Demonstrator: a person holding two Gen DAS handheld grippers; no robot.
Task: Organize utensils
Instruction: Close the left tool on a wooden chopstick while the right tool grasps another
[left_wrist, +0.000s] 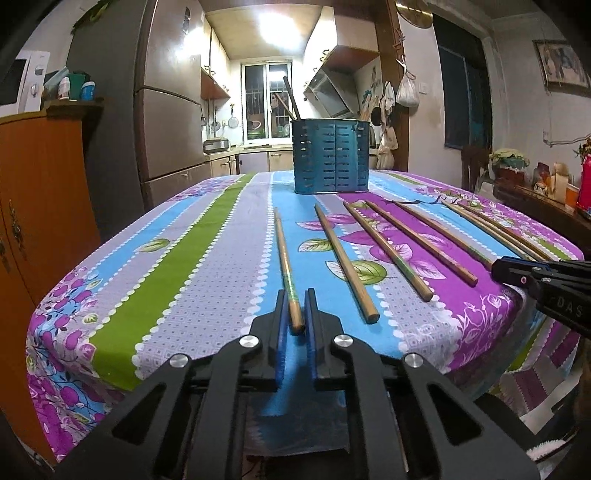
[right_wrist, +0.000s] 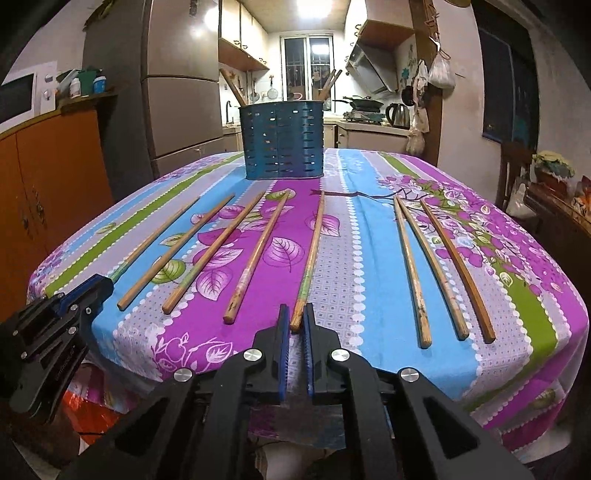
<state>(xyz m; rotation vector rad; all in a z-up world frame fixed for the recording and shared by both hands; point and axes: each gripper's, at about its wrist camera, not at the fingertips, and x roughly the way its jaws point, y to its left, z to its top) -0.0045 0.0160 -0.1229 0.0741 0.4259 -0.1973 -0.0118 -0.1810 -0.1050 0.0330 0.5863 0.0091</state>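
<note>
With chopsticks laid loose on the table (right_wrist: 369, 206) before the blue holder (right_wrist: 282, 140), left gripper (left_wrist: 294, 314) had clamped the leftmost chopstick (left_wrist: 284, 258) and right gripper (right_wrist: 295, 321) the fifth chopstick (right_wrist: 314, 251), near ends pinched, likely for lifting into holder.

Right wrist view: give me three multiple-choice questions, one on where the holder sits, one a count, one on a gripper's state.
1. Where is the blue holder? A nearest the camera; B at the far end of the tablecloth; C at its right edge.
2. How many chopsticks lie on the tablecloth? A five; B eight; C twelve.
3. The right hand-held gripper is: A open wide; B shut on the holder; C shut on a chopstick's end.
B, it stands beyond the chopsticks; B, eight lie in a row; C, it pinches one near end.
</note>
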